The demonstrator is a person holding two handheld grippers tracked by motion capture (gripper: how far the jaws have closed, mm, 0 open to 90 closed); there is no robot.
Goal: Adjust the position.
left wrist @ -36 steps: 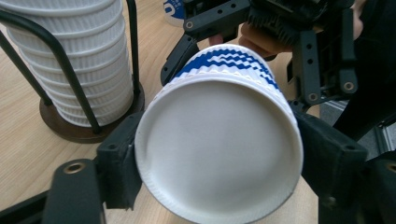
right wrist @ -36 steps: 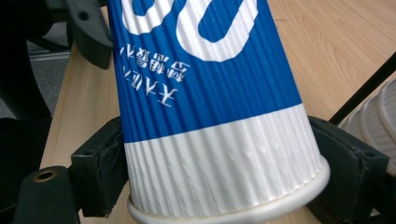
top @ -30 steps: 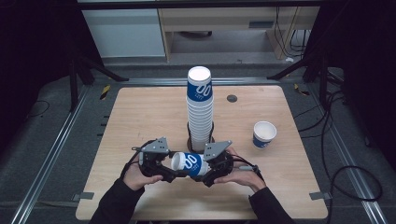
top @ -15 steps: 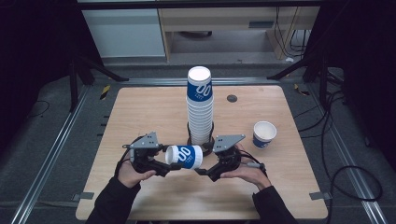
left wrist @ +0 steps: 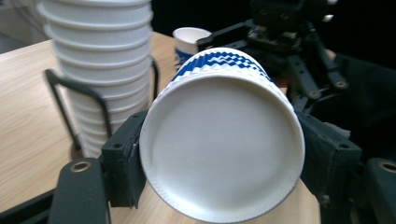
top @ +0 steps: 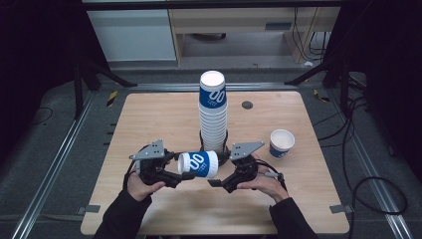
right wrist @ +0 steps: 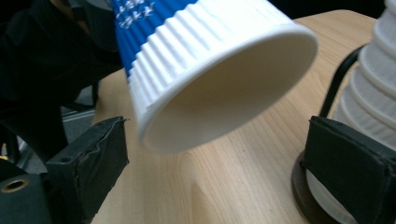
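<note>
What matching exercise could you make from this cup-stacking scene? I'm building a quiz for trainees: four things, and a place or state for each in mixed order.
Things:
1. left gripper
2. right gripper
3. tall cup stack
4. single upright cup

Places or states:
A. stands alone on the table, at the right in the high view
B. shut on the sideways cup
C. jaws open, just widened, cup mouth in front of them
D. sits in a black wire holder at mid-table

Pairs: 1-B, 2-C, 3-D, 4-A
</note>
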